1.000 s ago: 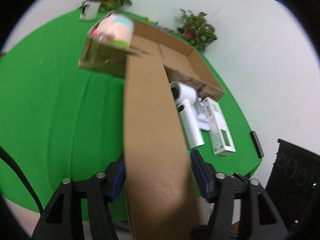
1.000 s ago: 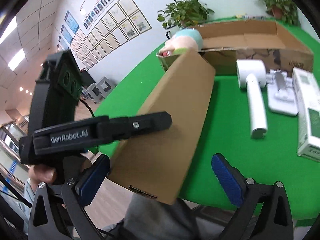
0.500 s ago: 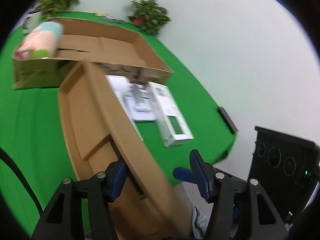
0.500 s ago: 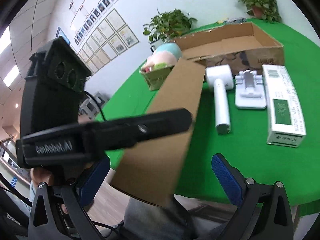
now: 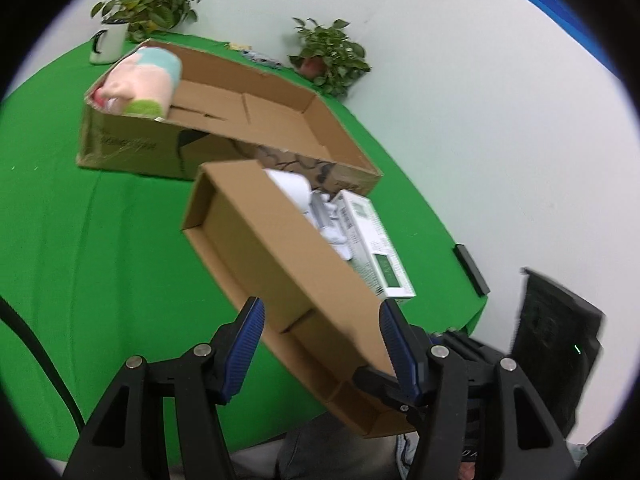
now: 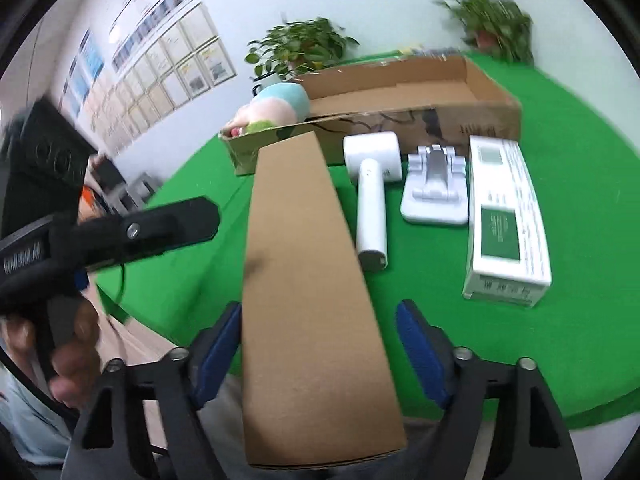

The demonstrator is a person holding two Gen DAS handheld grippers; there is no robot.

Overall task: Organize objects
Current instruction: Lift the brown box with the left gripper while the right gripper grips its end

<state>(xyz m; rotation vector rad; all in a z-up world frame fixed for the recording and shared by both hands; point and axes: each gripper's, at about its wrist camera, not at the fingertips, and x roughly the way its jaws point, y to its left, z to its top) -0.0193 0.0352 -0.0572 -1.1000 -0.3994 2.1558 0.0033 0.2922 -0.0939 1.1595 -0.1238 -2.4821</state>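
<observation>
Left wrist view: the left claw [image 5: 322, 346] clamps the long cardboard box [image 5: 280, 264] across its width, open side up, tilted above the green tabletop [image 5: 80, 240].

Right wrist view: the right claw [image 6: 320, 354] has just been closing around the box's plain outer face; its left pad touches, the right stands clear, probably to share the load.
</observation>
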